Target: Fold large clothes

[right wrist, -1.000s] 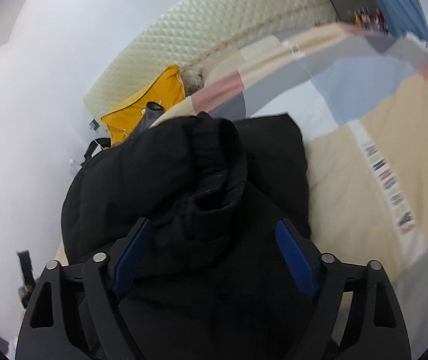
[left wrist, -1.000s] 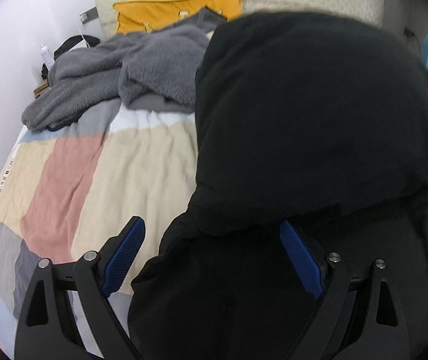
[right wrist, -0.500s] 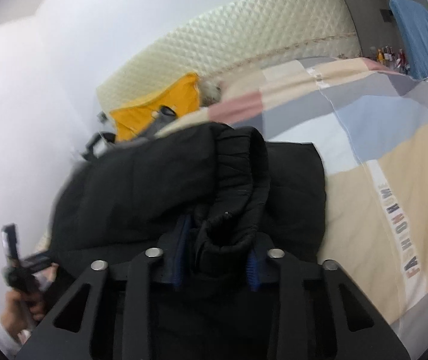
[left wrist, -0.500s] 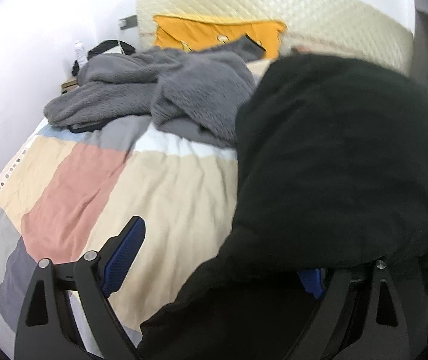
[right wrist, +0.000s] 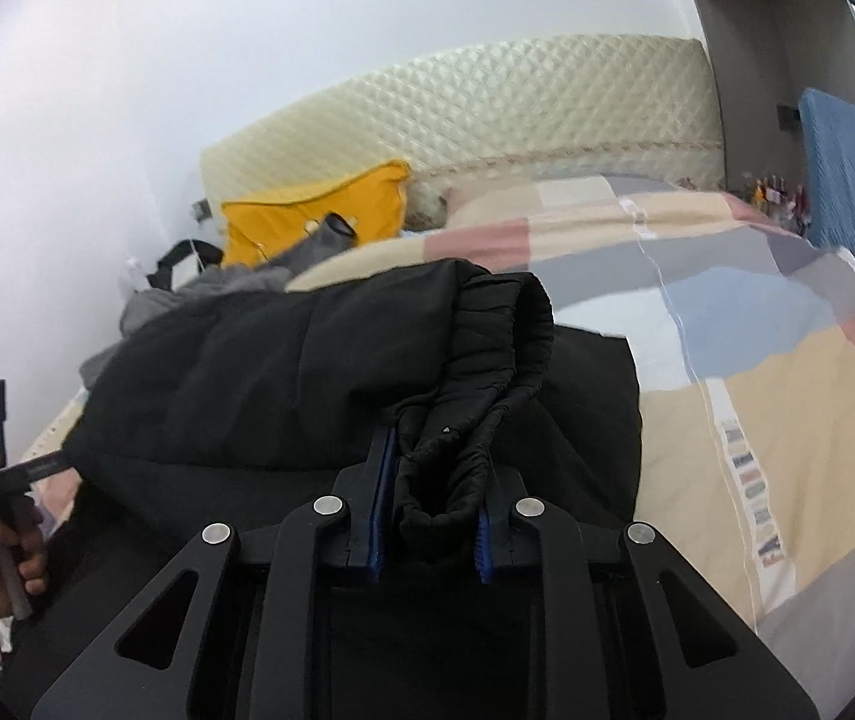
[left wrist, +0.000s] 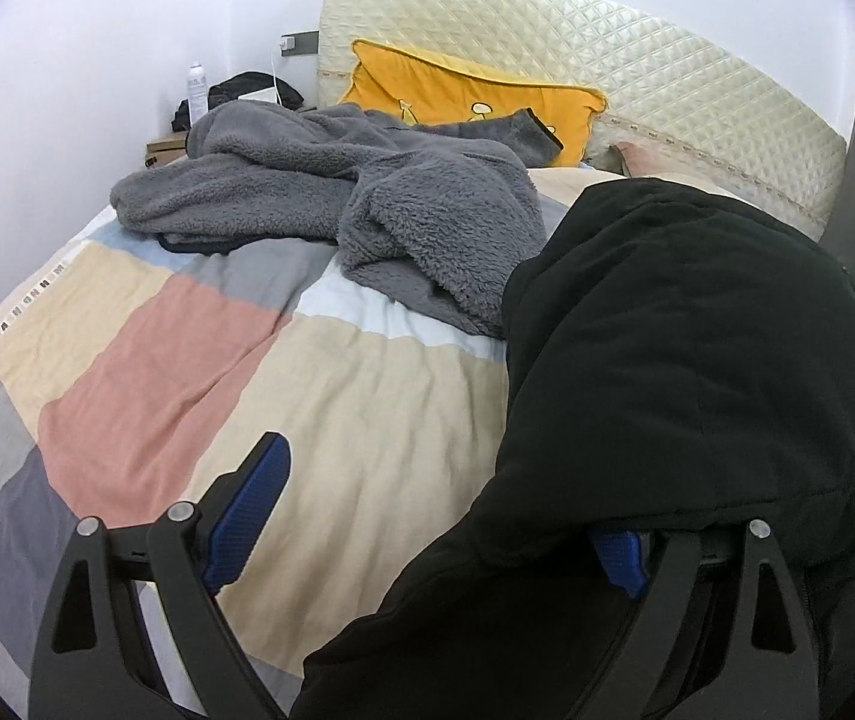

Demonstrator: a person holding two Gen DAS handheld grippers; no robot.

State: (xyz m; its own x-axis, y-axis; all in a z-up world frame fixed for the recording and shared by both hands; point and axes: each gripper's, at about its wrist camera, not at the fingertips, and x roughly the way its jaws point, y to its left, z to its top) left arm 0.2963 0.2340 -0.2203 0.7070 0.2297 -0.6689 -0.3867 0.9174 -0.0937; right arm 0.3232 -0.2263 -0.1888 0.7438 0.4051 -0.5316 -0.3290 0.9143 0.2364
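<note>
Clamping down within the last second, the right gripper [right wrist: 433, 531] now pinches the gathered cuff of the black jacket [right wrist: 319, 372]; the jacket lies bunched on the patchwork bedspread [left wrist: 331, 396], beside a grey fleece [left wrist: 367, 210]. The left gripper [left wrist: 439, 516] stays spread wide, its right finger tucked under the jacket's edge, gripping nothing; a fold can start once it closes too.

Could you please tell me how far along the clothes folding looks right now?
Early. Nothing looks folded. In hand: the right gripper is shut on the black jacket at its ribbed cuff; the left gripper is open at its edge. Left: the jacket and the grey fleece, heaped on the bed.
</note>
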